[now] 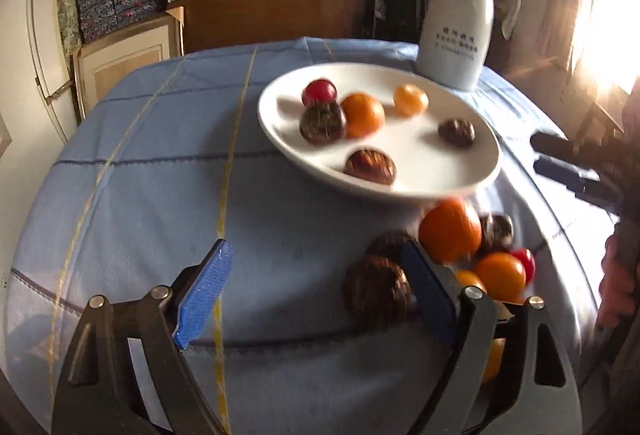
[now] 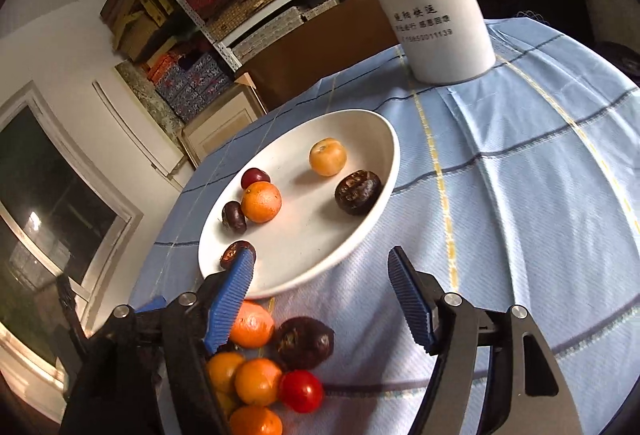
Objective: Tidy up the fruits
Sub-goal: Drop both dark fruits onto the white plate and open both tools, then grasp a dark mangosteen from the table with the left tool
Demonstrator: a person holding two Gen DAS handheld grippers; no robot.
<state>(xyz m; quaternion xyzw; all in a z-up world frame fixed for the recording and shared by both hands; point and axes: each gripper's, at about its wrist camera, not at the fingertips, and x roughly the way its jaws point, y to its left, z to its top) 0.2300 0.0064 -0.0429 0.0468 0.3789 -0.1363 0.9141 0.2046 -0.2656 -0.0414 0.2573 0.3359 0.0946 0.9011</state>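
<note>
Both grippers stand spread with nothing between their blue pads. Seen from the left wrist, the left gripper (image 1: 316, 271) fills the lower middle of the frame, its jaws wide over bare blue checked tablecloth (image 1: 132, 195); a dark brown fruit (image 1: 376, 291) lies just beside its right-hand finger, outside the gap. Seen from the right wrist, the right gripper (image 2: 320, 275) sits low in the frame, jaws apart over the cloth and the near rim of the white plate (image 2: 376, 171).

Six fruits lie on the plate in that view: one orange (image 2: 261, 201) near the centre left, one small red fruit (image 2: 255, 177) touching it from above, one paler yellow-orange fruit (image 2: 327, 157) toward the upper right, and three dark brown ones, at the right rim (image 2: 357, 191), left of the orange (image 2: 234, 217), and at the lower left edge (image 2: 236, 253), partly behind the gripper's left finger.

A loose pile (image 2: 264, 367) rests on the cloth at the lower left of the right wrist view, just below the plate. It shows at least four orange fruits, one dark brown fruit (image 2: 305, 342) and one red tomato-like fruit (image 2: 301, 391); the gripper's frame hides more, so the full count cannot be told.

One tall white jug (image 2: 432, 3) with printed lettering stands at the top of the frame, beyond the plate. The left wrist view is blurred.
</note>
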